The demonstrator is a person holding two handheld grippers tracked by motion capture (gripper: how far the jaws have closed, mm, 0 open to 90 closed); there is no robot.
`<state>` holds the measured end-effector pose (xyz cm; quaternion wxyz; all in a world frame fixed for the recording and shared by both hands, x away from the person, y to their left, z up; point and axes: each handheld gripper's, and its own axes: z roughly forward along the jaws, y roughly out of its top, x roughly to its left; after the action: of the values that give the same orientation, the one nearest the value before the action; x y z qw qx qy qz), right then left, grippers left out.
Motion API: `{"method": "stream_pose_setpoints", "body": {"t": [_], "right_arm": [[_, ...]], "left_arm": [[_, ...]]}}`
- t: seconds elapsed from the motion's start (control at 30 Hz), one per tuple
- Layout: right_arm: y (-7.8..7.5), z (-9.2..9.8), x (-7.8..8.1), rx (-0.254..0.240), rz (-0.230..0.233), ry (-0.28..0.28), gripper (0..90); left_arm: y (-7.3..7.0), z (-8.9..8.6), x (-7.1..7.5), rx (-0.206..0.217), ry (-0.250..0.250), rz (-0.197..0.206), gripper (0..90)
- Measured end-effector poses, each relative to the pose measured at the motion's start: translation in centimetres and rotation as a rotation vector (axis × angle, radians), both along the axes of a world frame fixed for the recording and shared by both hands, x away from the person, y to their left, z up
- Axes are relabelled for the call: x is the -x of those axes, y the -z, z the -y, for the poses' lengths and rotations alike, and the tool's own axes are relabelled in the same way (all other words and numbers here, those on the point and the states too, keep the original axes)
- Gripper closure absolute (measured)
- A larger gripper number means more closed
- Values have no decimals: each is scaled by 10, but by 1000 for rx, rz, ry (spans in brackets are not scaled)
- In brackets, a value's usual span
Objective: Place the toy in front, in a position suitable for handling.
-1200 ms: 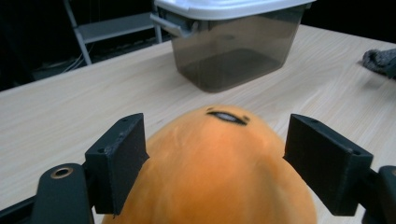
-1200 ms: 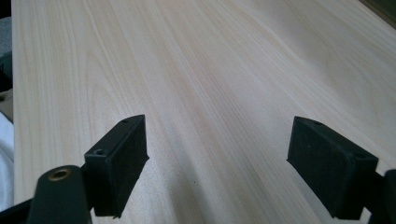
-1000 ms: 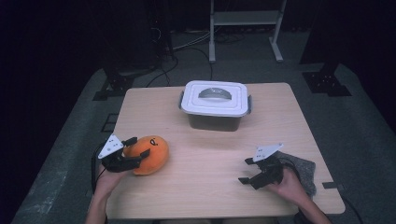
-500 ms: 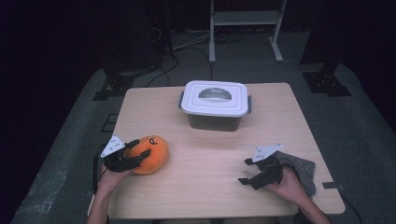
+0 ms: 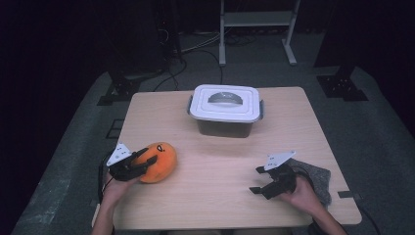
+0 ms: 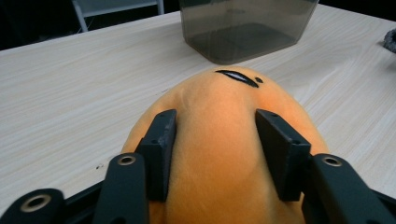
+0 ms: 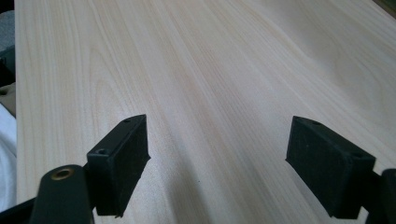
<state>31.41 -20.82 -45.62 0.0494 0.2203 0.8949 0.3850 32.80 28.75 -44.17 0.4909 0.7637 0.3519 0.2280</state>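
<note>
An orange plush toy (image 5: 161, 157) with a small black face lies near the table's left front. My left gripper (image 5: 149, 155) has just been closing on it. In the left gripper view both pads (image 6: 161, 144) press dents into the orange plush toy (image 6: 219, 154), and the left gripper (image 6: 215, 121) is shut on it. My right gripper (image 5: 255, 180) rests at the right front, held by a hand. In the right gripper view the right gripper (image 7: 217, 149) stands open over bare wood with nothing between its jaws.
A grey box with a white handled lid (image 5: 225, 103) stands at the back middle of the wooden table (image 5: 220, 161); its grey wall (image 6: 243, 28) rises beyond the plush. A grey cloth (image 5: 318, 176) lies under the right hand. A metal stand (image 5: 254, 19) is behind the table.
The left gripper's jaws have come together around the orange plush, which shifted slightly. The right gripper and the box have stayed put.
</note>
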Motion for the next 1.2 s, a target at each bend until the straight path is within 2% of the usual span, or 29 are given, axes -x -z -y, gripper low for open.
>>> {"method": "stream_pose_setpoints", "body": {"t": [0.27, 0.43, 0.73, 0.87, 1.0, 1.2], "right_arm": [[-1, 0, 0, -5, 2, -3, 196], [-1, 0, 0, -7, 2, -7, 196], [-2, 2, 0, -17, 8, -2, 197], [-3, 4, 0, -19, 11, 4, 196], [-3, 4, 0, -19, 13, 7, 196], [-4, 7, -1, -20, 16, 16, 196]], "left_arm": [[-7, 4, 2, -25, 0, -1, 610], [-13, 9, 4, -54, 22, 28, 636], [-18, 3, 6, 0, 0, 29, 649], [-26, 1, 9, 37, 8, 55, 650], [-33, 8, 11, 40, 41, 55, 651], [-46, 29, 17, 38, 121, 84, 650]]}}
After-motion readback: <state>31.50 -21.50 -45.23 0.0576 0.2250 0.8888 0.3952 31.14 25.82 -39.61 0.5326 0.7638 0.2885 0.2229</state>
